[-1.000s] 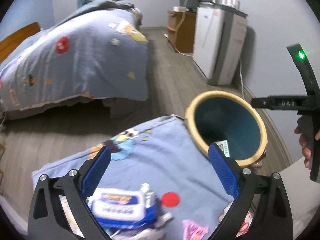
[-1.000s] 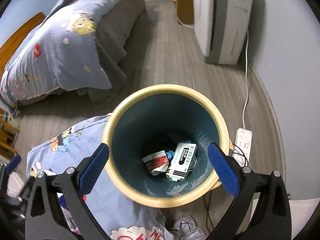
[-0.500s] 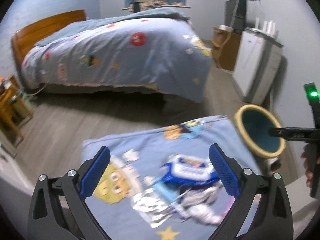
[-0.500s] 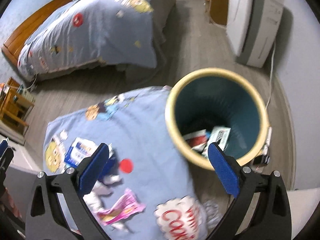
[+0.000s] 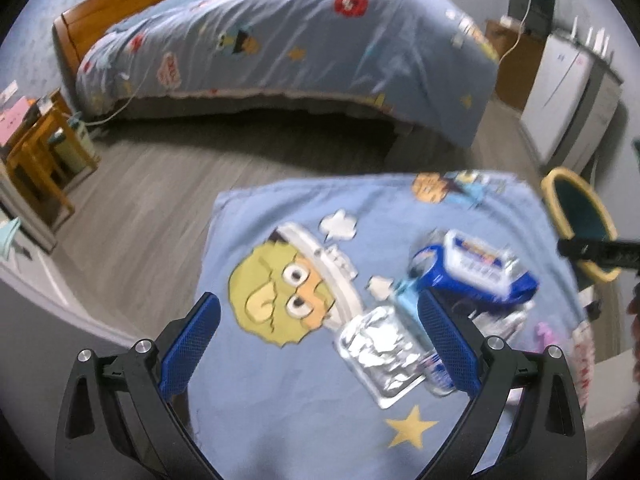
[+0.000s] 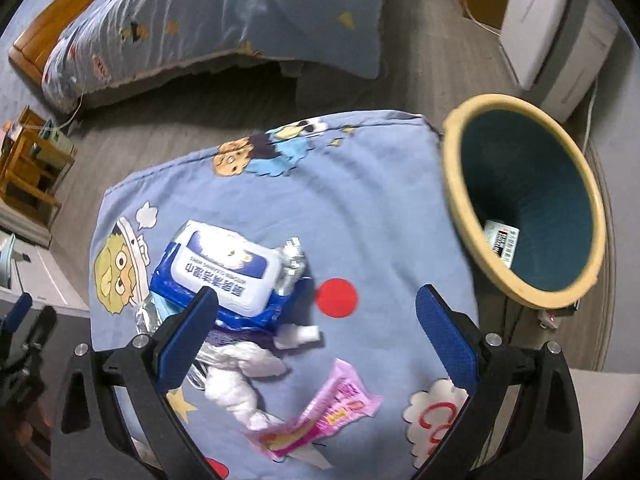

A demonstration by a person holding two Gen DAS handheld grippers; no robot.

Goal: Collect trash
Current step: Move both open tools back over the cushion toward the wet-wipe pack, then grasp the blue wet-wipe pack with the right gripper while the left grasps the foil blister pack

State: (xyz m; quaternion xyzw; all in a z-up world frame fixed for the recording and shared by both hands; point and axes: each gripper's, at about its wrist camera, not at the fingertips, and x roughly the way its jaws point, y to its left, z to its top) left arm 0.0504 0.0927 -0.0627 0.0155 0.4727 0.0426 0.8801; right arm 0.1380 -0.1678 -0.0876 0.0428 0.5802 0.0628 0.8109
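Lying in a loose heap on a blue cartoon-print cloth was the trash: a blue wipes pack, crumpled foil, a white tissue wad, a small white tube and a pink wrapper. The cloth covered a low surface whose own shape could not be made out. Just off the cloth's far right corner stood a yellow-rimmed bin, teal inside, with a printed box showing at the bottom.

The right hand-held gripper hung above the heap with its blue pads wide apart and nothing between them. The wipes pack lay just ahead and to its left, partly behind the left pad, with its long axis running diagonally from upper left to lower right. The pink wrapper lay nearer, low between the pads, on a similar slant. The bin sat ahead and to the right.

The left hand-held gripper was also spread and empty. The foil lay between its pads, close against the right one, and the wipes pack was beyond that pad to the right. By my judgement either gripper could reach the heap, the left nearest the foil, the right nearest the wrapper and bin.

Motion blur softened the left view. The pack's print was unreadable there, and items beneath it were hidden.
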